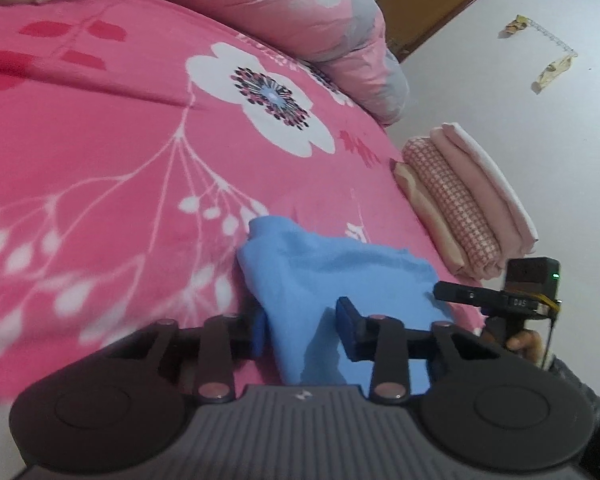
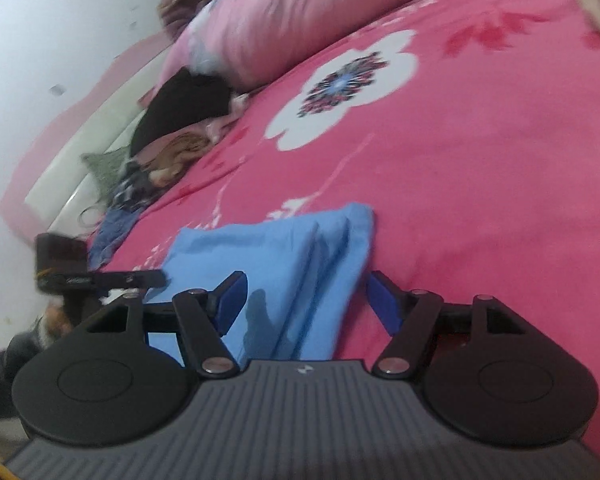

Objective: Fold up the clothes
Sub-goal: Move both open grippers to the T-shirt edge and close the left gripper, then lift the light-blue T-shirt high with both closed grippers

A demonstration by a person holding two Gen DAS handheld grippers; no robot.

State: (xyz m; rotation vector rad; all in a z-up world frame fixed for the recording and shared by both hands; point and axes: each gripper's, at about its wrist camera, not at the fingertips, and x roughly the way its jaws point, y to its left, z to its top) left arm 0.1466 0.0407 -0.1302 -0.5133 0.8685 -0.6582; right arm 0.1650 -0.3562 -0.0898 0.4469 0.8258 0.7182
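Observation:
A light blue cloth (image 1: 332, 268) lies folded on the pink flowered bedspread (image 1: 100, 140). My left gripper (image 1: 304, 330) straddles the cloth's near left edge, jaws part open, with the blue fabric between the pads; the left pad touches the cloth's edge and the right pad (image 1: 346, 328) stands over it. In the right wrist view the same blue cloth (image 2: 284, 248) shows several folded layers. My right gripper (image 2: 308, 300) stands wide open around its near end, pads clear of the fabric. Each view shows the other gripper from the side: the right gripper (image 1: 452, 294) and the left gripper (image 2: 152, 278).
A stack of folded clothes (image 1: 460, 200) sits at the bed's right edge. A rolled pink quilt (image 1: 300, 8) lies along the far side. A loose pile of dark and brown garments (image 2: 172, 128) lies by the white bed frame (image 2: 80, 160). A brown door (image 1: 432, 4) is behind.

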